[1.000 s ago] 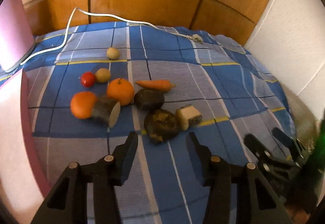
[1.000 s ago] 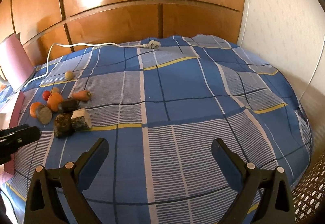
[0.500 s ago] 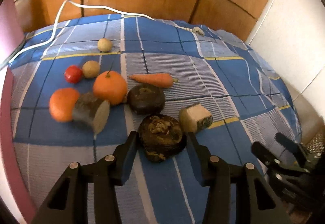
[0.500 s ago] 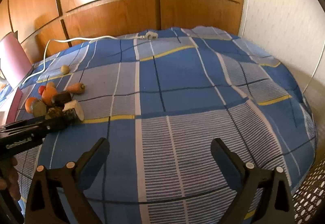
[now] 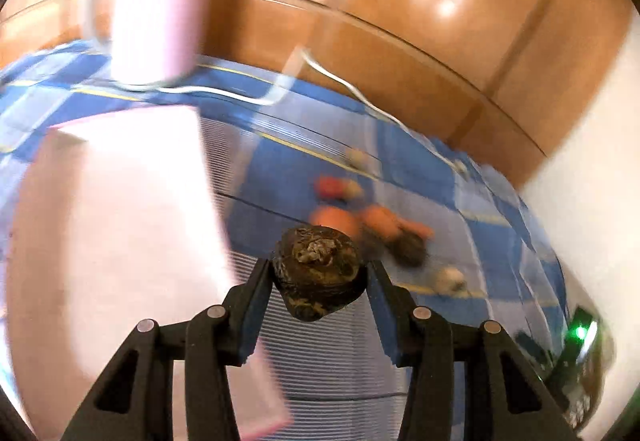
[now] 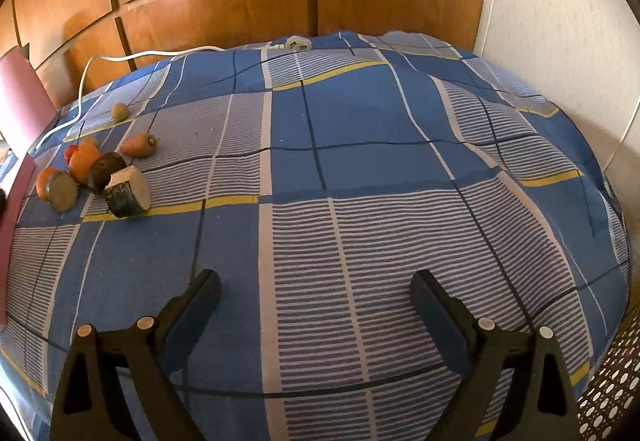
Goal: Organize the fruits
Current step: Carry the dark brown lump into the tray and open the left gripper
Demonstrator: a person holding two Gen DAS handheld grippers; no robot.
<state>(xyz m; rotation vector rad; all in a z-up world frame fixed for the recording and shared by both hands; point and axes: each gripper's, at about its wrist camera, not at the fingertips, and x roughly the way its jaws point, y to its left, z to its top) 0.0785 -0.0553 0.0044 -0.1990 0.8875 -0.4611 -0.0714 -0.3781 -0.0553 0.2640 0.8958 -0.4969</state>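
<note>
pink box (image 5: 120, 241) beside gripped dark fruit (image 5: 319, 273).

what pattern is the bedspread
Blue and pale grey checks, some squares finely striped, with thin yellow lines; the bedspread shows best in the right wrist view.

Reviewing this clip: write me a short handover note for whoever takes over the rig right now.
Left tool: shut on the dark round fruit, lifted off the blue checked bedspread; the view is motion-blurred, with a pink box close on its left.
Right tool: open, empty, over bare bedspread.
Remaining pile at the bed's left: two oranges, carrot, tomato, cut wedge, other dark pieces, one small round fruit apart.
Done: one piece picked up.
Left: place it, probably in the pink box, then the rest.
</note>
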